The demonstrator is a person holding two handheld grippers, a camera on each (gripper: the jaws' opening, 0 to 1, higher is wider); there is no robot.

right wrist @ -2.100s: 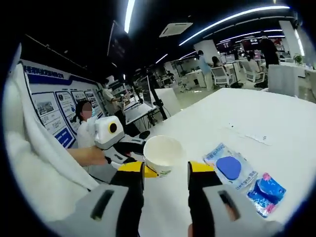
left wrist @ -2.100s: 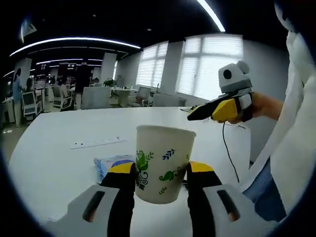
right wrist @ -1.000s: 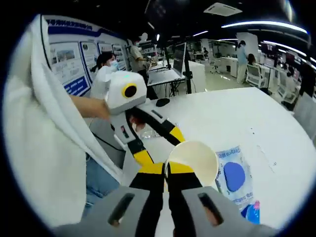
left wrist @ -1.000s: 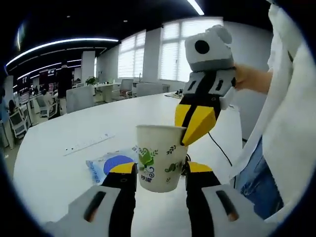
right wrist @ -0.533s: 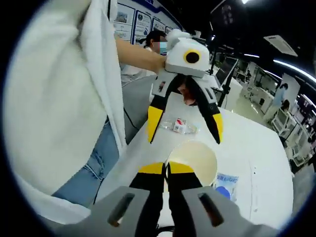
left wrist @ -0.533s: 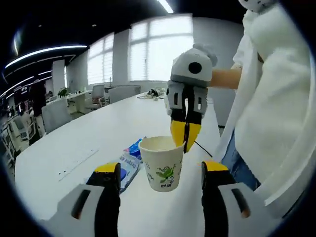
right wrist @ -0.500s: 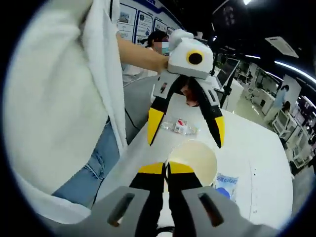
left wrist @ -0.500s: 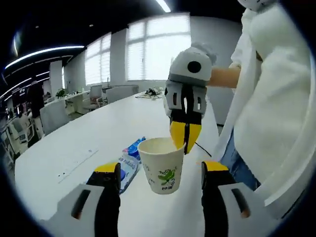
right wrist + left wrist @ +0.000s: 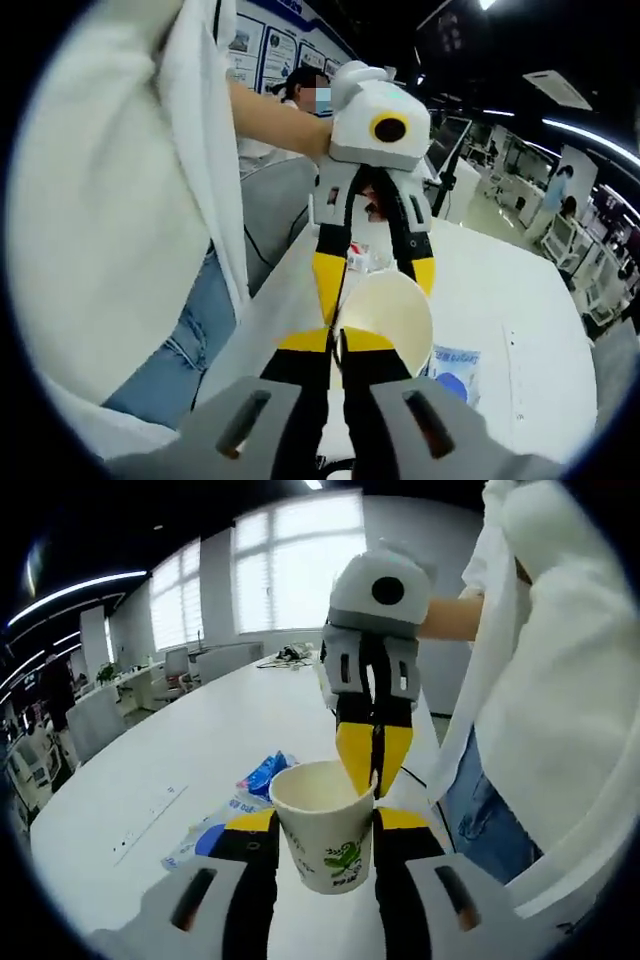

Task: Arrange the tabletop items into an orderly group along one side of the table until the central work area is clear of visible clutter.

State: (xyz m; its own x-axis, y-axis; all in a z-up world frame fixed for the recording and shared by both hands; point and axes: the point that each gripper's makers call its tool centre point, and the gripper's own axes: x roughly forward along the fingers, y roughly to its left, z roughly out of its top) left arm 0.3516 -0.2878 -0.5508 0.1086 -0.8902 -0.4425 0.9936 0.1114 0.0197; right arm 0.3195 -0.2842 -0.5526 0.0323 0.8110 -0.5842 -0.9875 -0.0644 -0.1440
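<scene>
Open-plan office w/ big bright windows at top centre of the left gripper view, ceiling light strips, desks and chairs far off at left. Long white surface (image 9: 190,770) runs from lower left up toward the windows.

Paper cup (image 9: 323,825), white w/ green leaf print, sits low centre in the left gripper view, off the surface. Left gripper (image 9: 318,825) has its yellow-tipped fingers (image 9: 251,823) closed in against the cup's two sides, holding it. Right gripper (image 9: 372,765) comes down from upper centre, its fingers pressed together on the cup's far rim, one inside and one outside. Person's white sleeve (image 9: 545,680) and jeans fill the right side, blocking the surface edge there.

Behind the cup, lower left: a flat white packet w/ blue round print (image 9: 205,838) and a smaller blue wrapper (image 9: 262,773), both lying on the surface, partly hidden by the left finger.

In the right gripper view the cup (image 9: 388,315) is centre frame, mouth facing the camera; right gripper (image 9: 336,345) fingers nearly shut on its near rim. Left gripper (image 9: 372,270) straddles the cup from above. White packet (image 9: 455,365) at lower right of cup. Small wrapped item (image 9: 358,258) on the surface behind, mostly hidden. People at desks in background, too small to detail.
</scene>
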